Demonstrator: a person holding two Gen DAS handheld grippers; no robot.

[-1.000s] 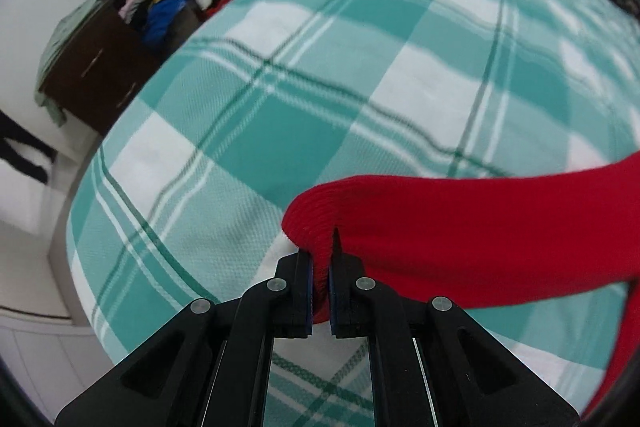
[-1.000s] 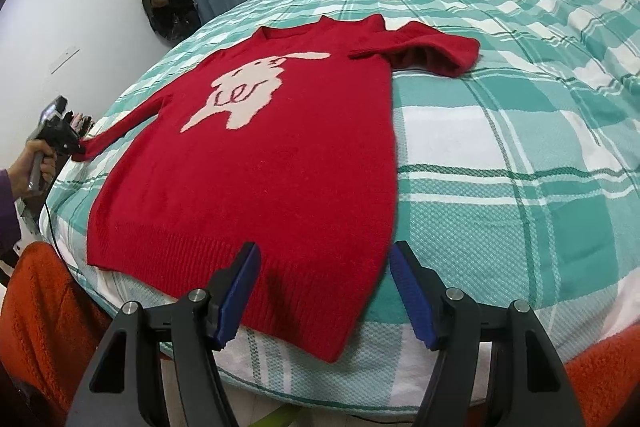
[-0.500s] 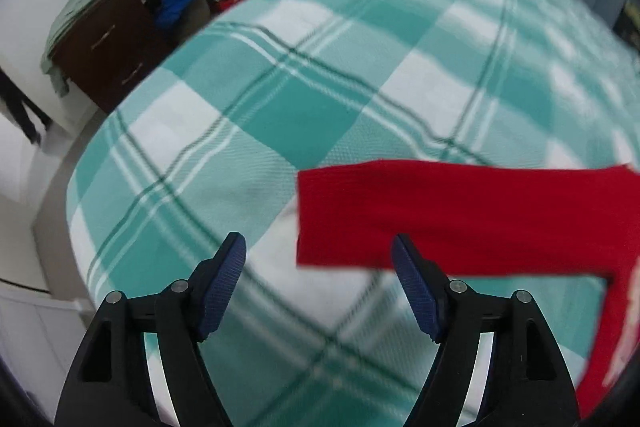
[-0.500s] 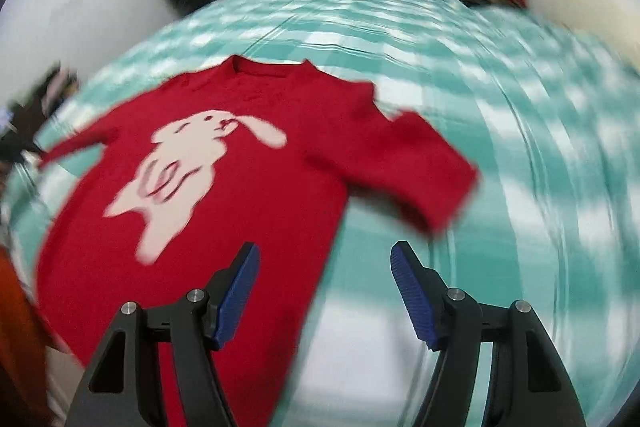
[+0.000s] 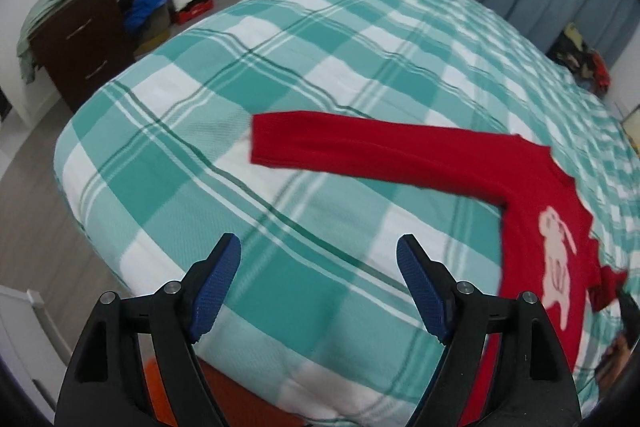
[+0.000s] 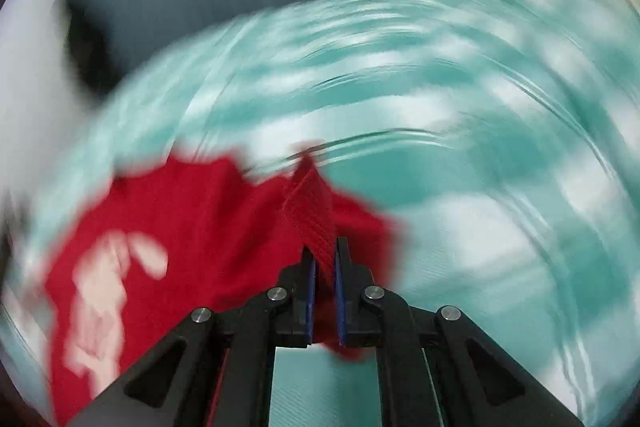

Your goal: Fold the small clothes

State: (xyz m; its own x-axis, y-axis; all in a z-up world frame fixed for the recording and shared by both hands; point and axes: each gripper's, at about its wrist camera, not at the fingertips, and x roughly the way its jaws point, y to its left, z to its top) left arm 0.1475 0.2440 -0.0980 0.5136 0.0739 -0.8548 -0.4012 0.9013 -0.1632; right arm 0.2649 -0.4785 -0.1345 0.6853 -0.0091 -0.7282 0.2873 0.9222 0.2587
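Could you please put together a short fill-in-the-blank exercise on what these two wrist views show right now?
1. The sweater lying on the checked bedspread is ____ in colour.
2. The left gripper hangs over the bed with nothing between its ____ fingers.
3. The right gripper is shut on a fold of the ____.
4. The pale figure on the sweater's front is a ____.

Missing words: red; open; sweater; rabbit
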